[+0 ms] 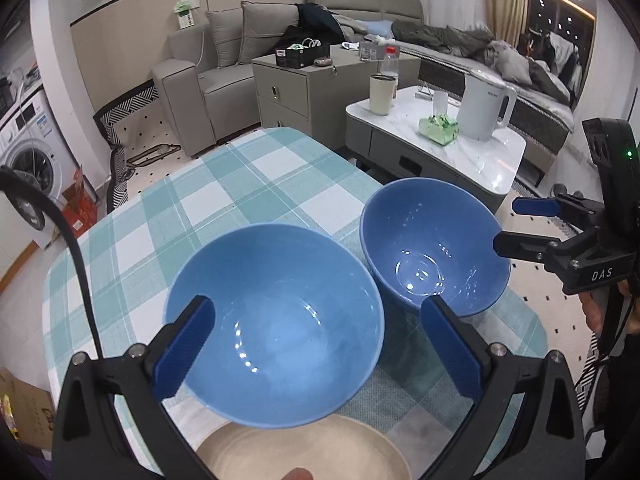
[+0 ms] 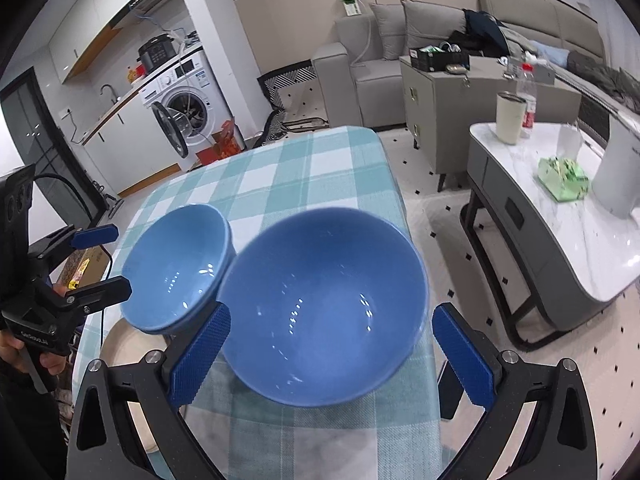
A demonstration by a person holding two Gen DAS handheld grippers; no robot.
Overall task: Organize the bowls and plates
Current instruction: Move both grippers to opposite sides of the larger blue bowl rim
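Note:
Two blue bowls stand on a table with a teal checked cloth (image 1: 256, 184). One blue bowl (image 1: 276, 324) (image 2: 176, 268) rests on a beige plate (image 1: 304, 456) (image 2: 124, 344) at the near edge. My left gripper (image 1: 320, 348) (image 2: 104, 264) is open, its fingers (image 1: 186, 348) on either side of this bowl near the rim, holding nothing. The second blue bowl (image 1: 434, 248) (image 2: 324, 308) stands on the cloth to the right, close to the table's right edge. My right gripper (image 2: 332, 356) (image 1: 516, 226) is open around it, with one fingertip close to its rim.
To the right stands a low marble coffee table (image 2: 580, 240) with a white kettle (image 1: 482, 106), a cup (image 1: 380, 94), a bottle and a green packet (image 1: 438, 128). A cabinet (image 1: 292, 92), a sofa and a washing machine (image 2: 188, 108) lie beyond. A hand grips each handle.

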